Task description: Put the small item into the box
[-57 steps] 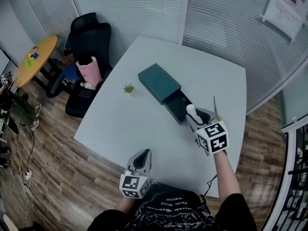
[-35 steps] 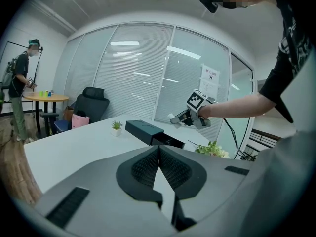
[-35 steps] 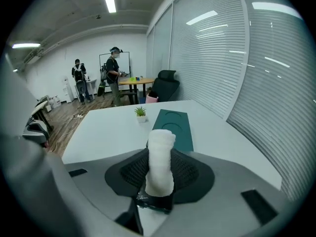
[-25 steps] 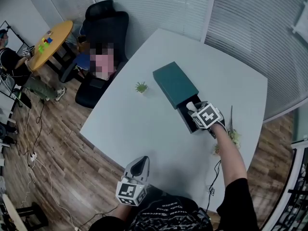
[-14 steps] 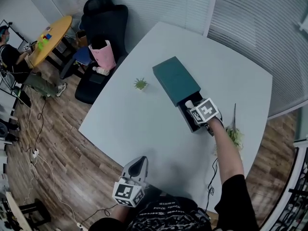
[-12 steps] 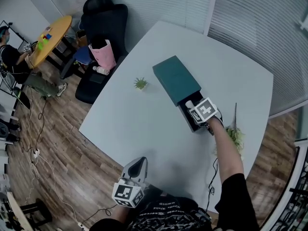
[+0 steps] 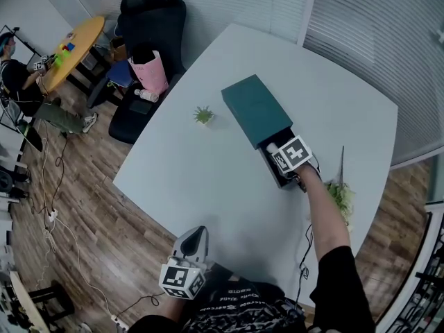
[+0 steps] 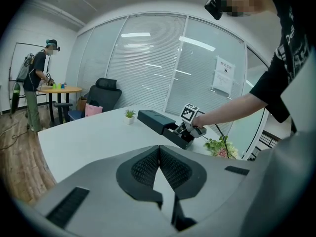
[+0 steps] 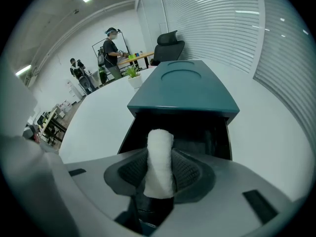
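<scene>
A dark teal box [image 7: 255, 108] lies on the white table [image 7: 201, 179], its drawer [image 7: 279, 174] pulled out toward me. My right gripper [image 7: 273, 149] points steeply down into that drawer. In the right gripper view a small white cloth roll [image 9: 160, 157] stands between the pads of the right gripper [image 9: 160, 176], both touching it, over the dark drawer [image 9: 202, 132]. Its jaws have just been opening a little, with the roll still between them. My left gripper [image 7: 197, 234] hovers at the table's near edge, its pads closed together and empty [image 8: 159, 149].
A tiny potted plant [image 7: 203, 114] stands left of the box. A bunch of flowers [image 7: 340, 196] lies right of my right arm. Past the table's left edge are a black chair [image 7: 149, 19] with a pink bag [image 7: 150, 78], and a round wooden table [image 7: 73, 44] with a person beside it.
My right gripper has carried the white roll from beside the drawer to over it and sunk lower into the opening. The left gripper has stayed at the near edge.
</scene>
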